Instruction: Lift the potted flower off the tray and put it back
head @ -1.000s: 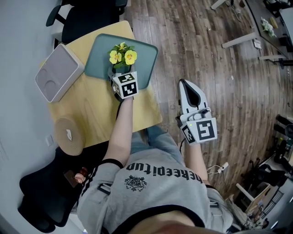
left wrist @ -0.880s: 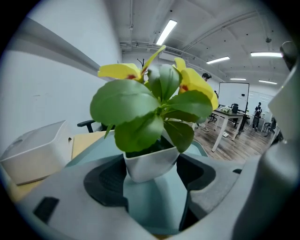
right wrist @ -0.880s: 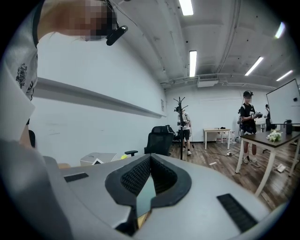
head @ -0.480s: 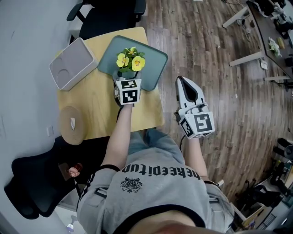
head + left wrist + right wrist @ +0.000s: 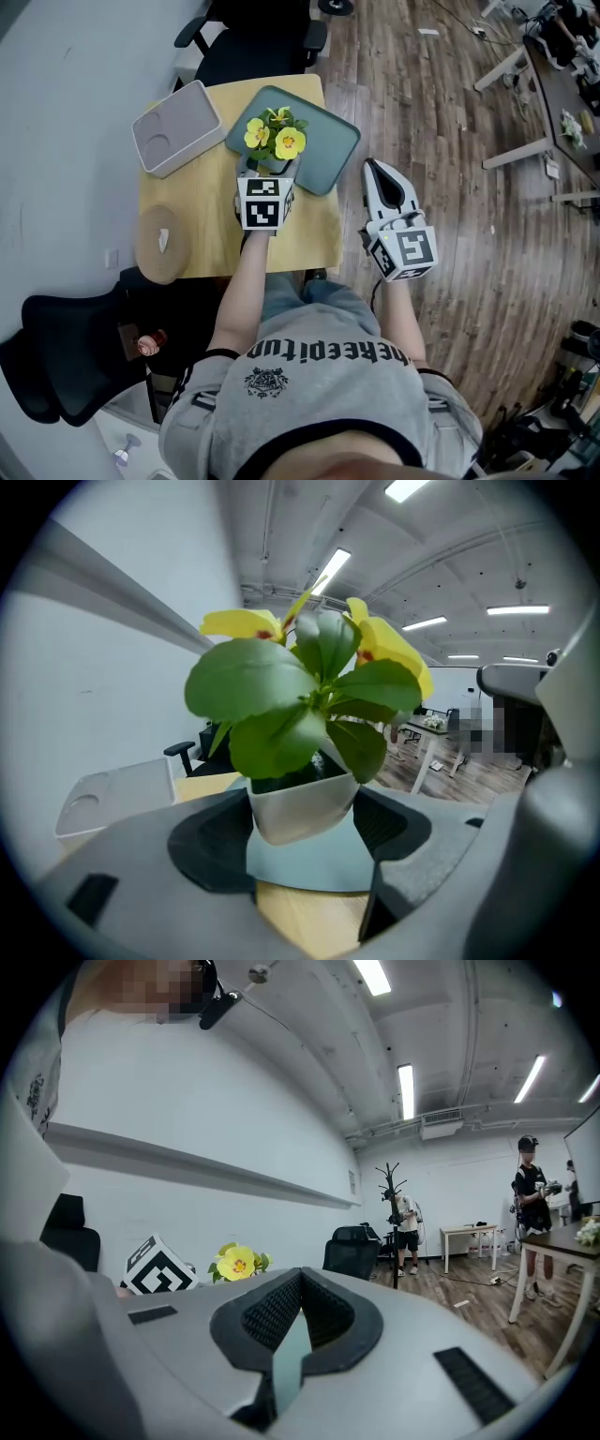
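Observation:
A potted flower with yellow blooms and green leaves in a small white pot is over the near-left part of the teal tray on the yellow table. My left gripper is shut on the pot, with one jaw against each of its sides. The pot's base seems to hang just above the tray. My right gripper is off the table's right edge, over the floor, jaws shut on nothing. From there the flower shows at the left.
A pale grey moulded tray lies at the table's far left, and a round tan disc at its near left corner. Black office chairs stand beyond the table and at my left. People stand across the room.
The head view has shifted, so the table sits further right and lower. The left gripper's cube looks bigger, and the flower has moved toward the tray's near edge. The right gripper has hardly moved.

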Demonstrator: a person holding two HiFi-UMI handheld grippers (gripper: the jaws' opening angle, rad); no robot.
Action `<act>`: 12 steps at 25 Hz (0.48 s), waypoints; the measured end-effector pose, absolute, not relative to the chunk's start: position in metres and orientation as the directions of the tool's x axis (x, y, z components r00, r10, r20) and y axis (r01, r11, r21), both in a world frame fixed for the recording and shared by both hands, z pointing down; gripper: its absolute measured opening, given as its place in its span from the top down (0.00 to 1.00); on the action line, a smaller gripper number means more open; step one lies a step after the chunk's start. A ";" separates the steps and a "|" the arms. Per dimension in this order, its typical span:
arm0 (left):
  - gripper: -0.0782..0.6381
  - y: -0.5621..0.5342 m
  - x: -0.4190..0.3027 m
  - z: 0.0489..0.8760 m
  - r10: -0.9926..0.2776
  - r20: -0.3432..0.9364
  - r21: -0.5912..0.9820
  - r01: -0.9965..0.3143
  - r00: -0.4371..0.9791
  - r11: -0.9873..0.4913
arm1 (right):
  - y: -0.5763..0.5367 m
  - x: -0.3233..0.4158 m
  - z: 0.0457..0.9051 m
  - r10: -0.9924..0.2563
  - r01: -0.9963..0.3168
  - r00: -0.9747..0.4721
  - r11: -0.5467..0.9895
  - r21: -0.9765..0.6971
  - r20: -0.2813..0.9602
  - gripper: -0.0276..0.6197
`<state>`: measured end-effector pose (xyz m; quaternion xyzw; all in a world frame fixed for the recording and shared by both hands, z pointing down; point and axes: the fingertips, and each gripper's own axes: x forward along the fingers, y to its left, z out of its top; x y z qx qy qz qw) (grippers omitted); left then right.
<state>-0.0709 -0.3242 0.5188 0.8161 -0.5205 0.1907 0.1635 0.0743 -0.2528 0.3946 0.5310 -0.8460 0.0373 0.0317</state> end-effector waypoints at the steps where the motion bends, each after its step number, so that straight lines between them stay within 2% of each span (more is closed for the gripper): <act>1: 0.42 -0.321 -0.072 0.513 -0.789 0.475 0.070 -0.910 0.390 -0.408 | -0.252 0.073 0.392 -0.895 -0.899 -0.438 0.438 -0.028 0.088 0.95; 12: 0.42 -0.284 -0.076 0.451 -0.830 0.380 0.071 -0.907 0.408 -0.414 | -0.237 0.076 0.371 -0.883 -0.883 -0.469 0.469 -0.017 0.028 0.95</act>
